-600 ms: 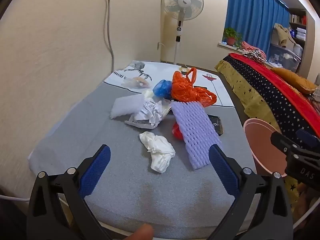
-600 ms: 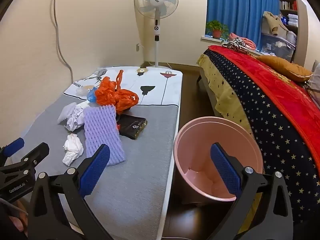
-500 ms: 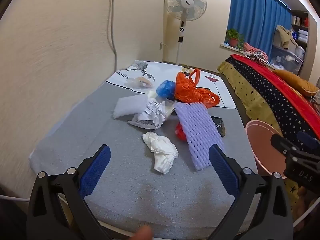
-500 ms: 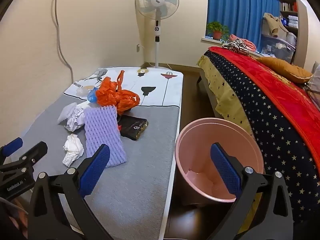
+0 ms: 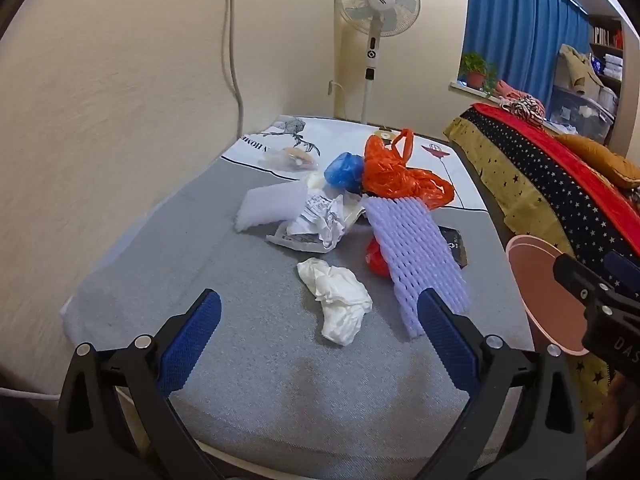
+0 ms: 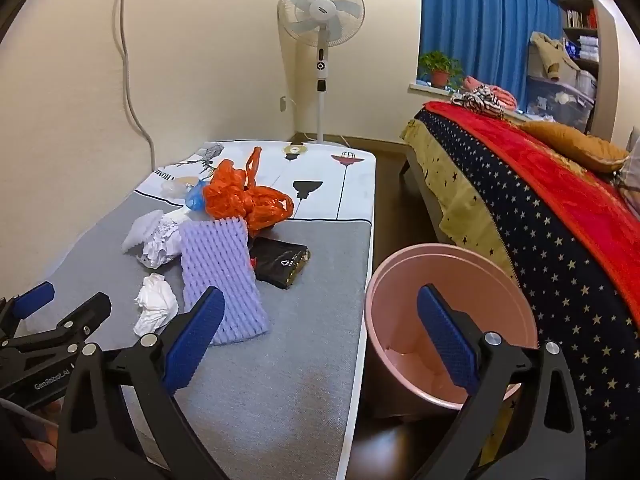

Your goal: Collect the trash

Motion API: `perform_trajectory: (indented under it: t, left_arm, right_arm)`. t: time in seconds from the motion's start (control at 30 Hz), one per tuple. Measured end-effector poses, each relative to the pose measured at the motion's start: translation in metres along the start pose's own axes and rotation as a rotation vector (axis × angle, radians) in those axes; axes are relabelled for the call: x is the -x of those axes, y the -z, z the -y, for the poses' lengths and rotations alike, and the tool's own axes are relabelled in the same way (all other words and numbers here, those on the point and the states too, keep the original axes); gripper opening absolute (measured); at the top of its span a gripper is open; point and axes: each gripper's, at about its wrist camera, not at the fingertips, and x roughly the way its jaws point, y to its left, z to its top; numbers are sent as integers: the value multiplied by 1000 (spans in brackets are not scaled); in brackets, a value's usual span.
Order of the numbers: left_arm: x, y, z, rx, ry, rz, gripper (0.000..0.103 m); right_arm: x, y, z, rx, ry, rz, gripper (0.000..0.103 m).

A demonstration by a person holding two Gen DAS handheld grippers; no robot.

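Trash lies on a grey mat [image 5: 248,360]: a crumpled white tissue [image 5: 338,300] nearest, a purple foam net [image 5: 416,256], crumpled paper [image 5: 320,224], a white foam piece [image 5: 268,208], a blue bag [image 5: 344,168], an orange plastic bag [image 5: 396,178], a red scrap [image 5: 376,258] and a black packet [image 6: 282,262]. A pink bin [image 6: 448,320] stands on the floor right of the mat. My left gripper [image 5: 318,338] is open and empty, just short of the tissue. My right gripper [image 6: 320,334] is open and empty, between the mat and the bin.
A wall with a hanging cable [image 5: 234,40] runs along the left. A standing fan [image 5: 376,8] is at the far end. A bed with a starred red cover [image 6: 540,208] lies to the right, across a strip of dark floor [image 6: 394,184].
Both grippers have drifted slightly back and up, so the trash sits a little lower in view. Both stay open and empty.
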Motion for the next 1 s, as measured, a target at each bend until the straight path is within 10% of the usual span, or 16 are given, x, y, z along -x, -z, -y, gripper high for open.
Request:
perform_trajectory:
  t: [1.0]
  left_arm:
    - [2, -2, 2, 2, 28, 10, 92]
  right_arm:
    - [0, 0, -3, -1, -1, -7, 95]
